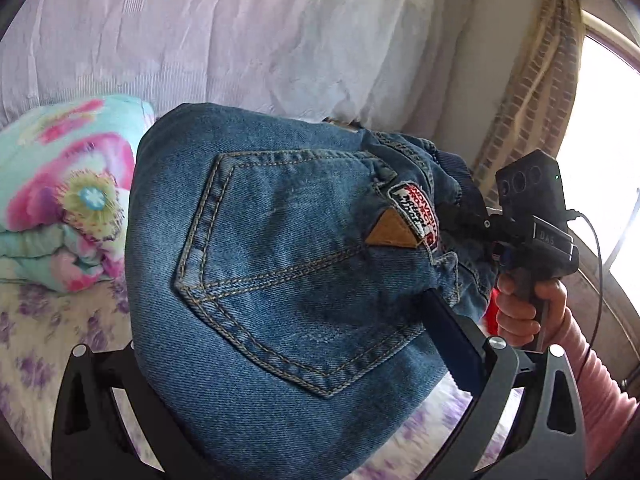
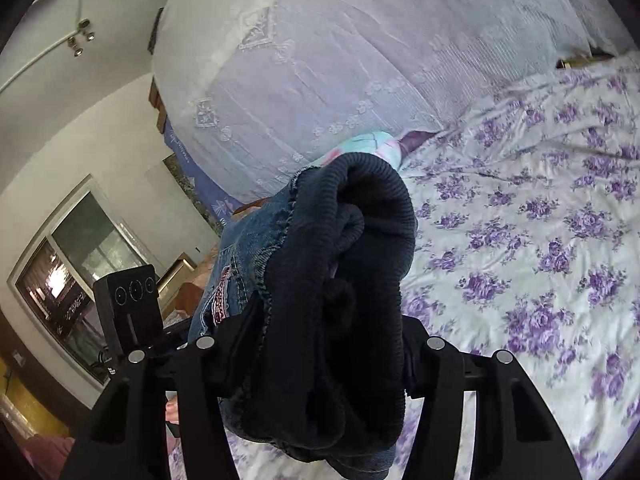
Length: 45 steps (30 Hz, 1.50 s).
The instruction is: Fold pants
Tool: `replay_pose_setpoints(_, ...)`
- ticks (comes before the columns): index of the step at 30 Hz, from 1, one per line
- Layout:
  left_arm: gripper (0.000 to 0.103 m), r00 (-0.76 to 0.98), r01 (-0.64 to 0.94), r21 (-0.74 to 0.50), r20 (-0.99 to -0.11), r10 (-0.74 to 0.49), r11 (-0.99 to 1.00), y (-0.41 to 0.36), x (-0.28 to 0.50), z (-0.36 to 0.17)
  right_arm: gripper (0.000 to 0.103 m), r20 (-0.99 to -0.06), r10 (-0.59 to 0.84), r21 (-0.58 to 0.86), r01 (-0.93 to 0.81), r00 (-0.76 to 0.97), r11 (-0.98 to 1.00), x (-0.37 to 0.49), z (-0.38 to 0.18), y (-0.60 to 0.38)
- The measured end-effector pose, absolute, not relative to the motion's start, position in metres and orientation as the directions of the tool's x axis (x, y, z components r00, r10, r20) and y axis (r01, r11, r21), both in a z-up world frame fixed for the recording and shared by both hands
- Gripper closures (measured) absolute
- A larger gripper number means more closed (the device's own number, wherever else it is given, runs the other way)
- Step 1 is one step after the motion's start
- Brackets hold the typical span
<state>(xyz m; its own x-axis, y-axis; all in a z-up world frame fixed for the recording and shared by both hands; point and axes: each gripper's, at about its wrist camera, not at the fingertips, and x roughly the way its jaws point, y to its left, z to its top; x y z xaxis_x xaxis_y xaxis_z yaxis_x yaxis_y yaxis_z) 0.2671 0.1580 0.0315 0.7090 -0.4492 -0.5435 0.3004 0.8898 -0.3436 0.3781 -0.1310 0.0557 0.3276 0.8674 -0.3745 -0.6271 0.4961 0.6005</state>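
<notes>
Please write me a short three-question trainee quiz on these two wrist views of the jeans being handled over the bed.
1. True or false: the jeans lie flat on the floral bedsheet.
2. Which part of the jeans does the right gripper hold: A) a leg hem, B) the dark ribbed waistband, C) a belt loop?
3. What is stitched at the corner of the back pocket?

Key: 1. False, both grippers hold them up. 2. B. 3. A tan triangular patch.
</notes>
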Motion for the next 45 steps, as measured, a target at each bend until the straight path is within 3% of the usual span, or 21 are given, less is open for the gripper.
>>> replay_pose_setpoints(6, 0.004, 0.563, 0.152, -0.421, -0.707, -0.428, 0.894, 0.176, 0.364, -0.092, 0.045, -0.506, 0.812, 0.677, -0.450, 0.290, 0.583, 0.464, -0.077, -0.110)
replay_pose_setpoints(7, 0.004, 0.571, 0.156, -0.433, -0.694, -0.439, 0.888, 0.178, 0.364, -0.094, 0.045, -0.469, 0.833, 0.709, -0.437, 0.293, 0.553, 0.467, -0.087, -0.114)
replay_pose_setpoints(8, 0.005, 0.574, 0.175, -0.431, -0.686, -0.447, 0.885, 0.178, 0.363, -0.087, 0.043, -0.438, 0.854, 0.729, -0.445, 0.282, 0.521, 0.467, -0.082, -0.118)
replay_pose_setpoints(12, 0.004, 0.589, 0.187, -0.393, -0.689, -0.423, 0.900, 0.174, 0.359, -0.090, 0.039, -0.473, 0.826, 0.688, -0.456, 0.307, 0.564, 0.460, -0.079, -0.118)
replay_pose_setpoints(14, 0.004, 0.589, 0.169, -0.407, -0.688, -0.423, 0.898, 0.180, 0.360, -0.084, 0.032, -0.491, 0.800, 0.669, -0.439, 0.344, 0.599, 0.454, -0.073, -0.121)
replay_pose_setpoints(17, 0.005, 0.644, 0.094, -0.340, -0.696, -0.318, 0.936, 0.189, 0.338, -0.069, 0.029, -0.522, 0.711, 0.590, -0.403, 0.471, 0.699, 0.429, -0.051, -0.132)
replay_pose_setpoints(21, 0.005, 0.773, 0.127, -0.261, -0.578, -0.260, 0.957, 0.184, 0.298, -0.018, 0.029, -0.362, 0.708, 0.498, -0.516, 0.606, 0.697, 0.381, 0.001, -0.135)
replay_pose_setpoints(23, 0.005, 0.792, 0.154, -0.245, -0.548, -0.268, 0.957, 0.173, 0.289, -0.007, 0.029, -0.323, 0.751, 0.476, -0.586, 0.576, 0.655, 0.367, 0.014, -0.120)
replay_pose_setpoints(27, 0.005, 0.681, 0.126, -0.227, -0.688, -0.250, 0.966, 0.150, 0.313, -0.051, 0.029, -0.484, 0.733, 0.524, -0.512, 0.478, 0.680, 0.385, -0.033, -0.092)
replay_pose_setpoints(29, 0.004, 0.688, 0.122, -0.155, -0.698, -0.196, 0.980, 0.141, 0.313, -0.067, 0.033, -0.426, 0.759, 0.558, -0.517, 0.493, 0.649, 0.379, -0.045, -0.100)
replay_pose_setpoints(30, 0.004, 0.694, 0.121, -0.117, -0.700, -0.169, 0.986, 0.135, 0.309, -0.059, 0.032, -0.421, 0.759, 0.583, -0.493, 0.497, 0.646, 0.376, -0.039, -0.105)
replay_pose_setpoints(31, 0.005, 0.687, 0.116, -0.102, -0.710, -0.154, 0.988, 0.133, 0.306, -0.050, 0.023, -0.418, 0.755, 0.602, -0.468, 0.505, 0.646, 0.370, -0.030, -0.109)
replay_pose_setpoints(33, 0.005, 0.708, 0.117, -0.135, -0.683, -0.178, 0.984, 0.133, 0.290, -0.026, 0.019, -0.388, 0.751, 0.614, -0.458, 0.533, 0.643, 0.351, -0.013, -0.117)
replay_pose_setpoints(37, 0.005, 0.782, 0.054, -0.082, -0.617, -0.093, 0.995, 0.132, 0.236, 0.003, 0.004, -0.373, 0.657, 0.496, -0.458, 0.656, 0.738, 0.292, 0.012, -0.129)
replay_pose_setpoints(45, 0.005, 0.795, -0.079, -0.021, -0.605, 0.051, 0.997, 0.125, 0.134, -0.012, 0.004, -0.414, 0.483, 0.238, -0.420, 0.772, 0.876, 0.196, -0.003, -0.130)
